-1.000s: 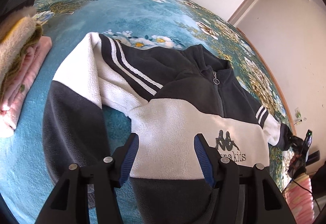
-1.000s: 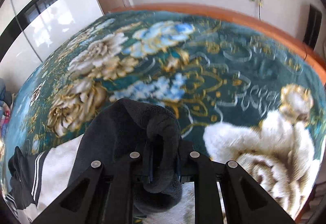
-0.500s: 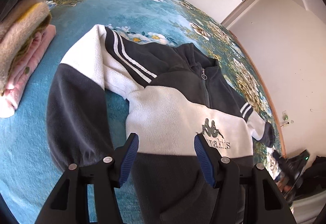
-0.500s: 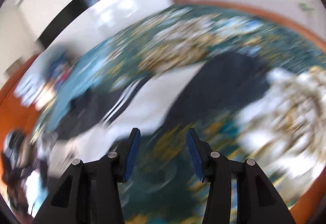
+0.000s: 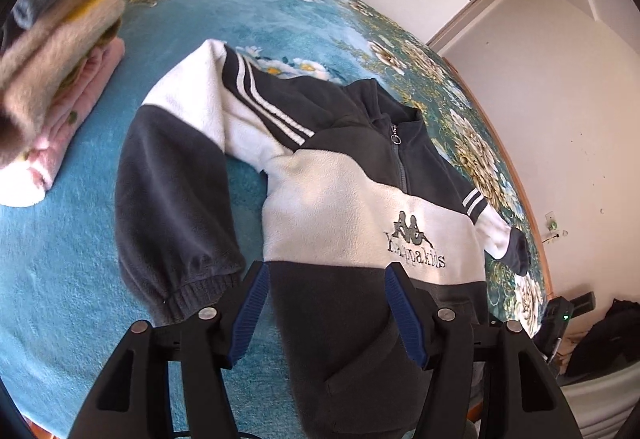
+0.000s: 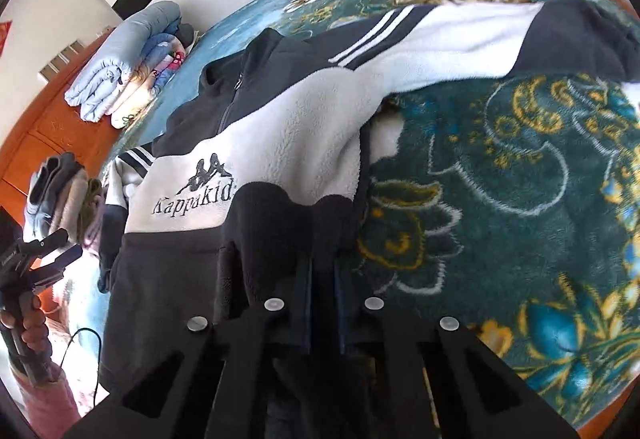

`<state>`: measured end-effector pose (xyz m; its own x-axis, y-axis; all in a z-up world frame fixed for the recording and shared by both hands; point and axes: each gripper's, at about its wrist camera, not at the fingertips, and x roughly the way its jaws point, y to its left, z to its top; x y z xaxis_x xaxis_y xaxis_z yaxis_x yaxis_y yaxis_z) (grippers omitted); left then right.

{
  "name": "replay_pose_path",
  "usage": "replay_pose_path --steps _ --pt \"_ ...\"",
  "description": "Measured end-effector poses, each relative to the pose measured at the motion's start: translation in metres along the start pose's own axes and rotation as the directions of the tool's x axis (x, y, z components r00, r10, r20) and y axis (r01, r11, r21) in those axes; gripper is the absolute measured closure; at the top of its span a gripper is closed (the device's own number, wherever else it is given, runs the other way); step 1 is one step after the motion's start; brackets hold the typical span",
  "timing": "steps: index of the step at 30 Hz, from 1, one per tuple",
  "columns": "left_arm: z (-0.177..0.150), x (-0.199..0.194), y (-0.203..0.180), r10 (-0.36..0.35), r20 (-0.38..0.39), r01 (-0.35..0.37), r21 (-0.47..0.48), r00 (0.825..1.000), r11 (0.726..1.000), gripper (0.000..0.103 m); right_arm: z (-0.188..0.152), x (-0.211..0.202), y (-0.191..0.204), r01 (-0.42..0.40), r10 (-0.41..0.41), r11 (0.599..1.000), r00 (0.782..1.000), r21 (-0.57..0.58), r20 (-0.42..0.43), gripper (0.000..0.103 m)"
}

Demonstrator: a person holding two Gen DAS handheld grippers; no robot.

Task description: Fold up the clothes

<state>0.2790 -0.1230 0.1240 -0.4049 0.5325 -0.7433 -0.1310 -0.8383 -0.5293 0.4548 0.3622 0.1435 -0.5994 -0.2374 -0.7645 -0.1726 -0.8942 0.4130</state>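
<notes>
A dark grey and white fleece pullover with a chest logo lies face up on the bed, both sleeves spread out. My left gripper hovers over the dark bottom hem near its left corner. Its jaws are opening and its blue pads touch no cloth. In the right wrist view the pullover fills the middle. My right gripper is at the hem's right corner, jaws closing with a bunched fold of dark hem cloth pinched between them. The left gripper shows at the far left, held in a hand.
A teal floral blanket covers the bed. A stack of folded clothes sits to the pullover's left. Folded quilts lie by the wooden headboard. The bed's wooden edge and a white wall run along the right.
The right gripper let go of the dark sleeve cuff, swung fast across to the bottom hem and closed on it. The left gripper drew back from the chest toward the hem.
</notes>
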Motion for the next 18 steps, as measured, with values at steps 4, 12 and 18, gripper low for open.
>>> replay_pose_path --steps 4,12,18 --pt "-0.004 0.006 0.004 -0.003 -0.015 0.003 0.001 1.000 1.000 0.039 0.018 -0.037 -0.029 0.044 -0.052 0.996 0.992 0.076 0.112 0.096" --pt "-0.023 0.033 0.005 0.006 -0.103 -0.004 0.027 0.995 1.000 0.039 0.009 -0.036 -0.074 0.141 -0.165 0.967 0.981 0.212 0.102 0.103" --pt "-0.052 0.059 0.007 0.016 -0.187 -0.006 0.056 0.982 0.998 0.041 0.005 -0.048 -0.044 0.102 -0.117 0.988 0.983 0.115 0.140 0.103"
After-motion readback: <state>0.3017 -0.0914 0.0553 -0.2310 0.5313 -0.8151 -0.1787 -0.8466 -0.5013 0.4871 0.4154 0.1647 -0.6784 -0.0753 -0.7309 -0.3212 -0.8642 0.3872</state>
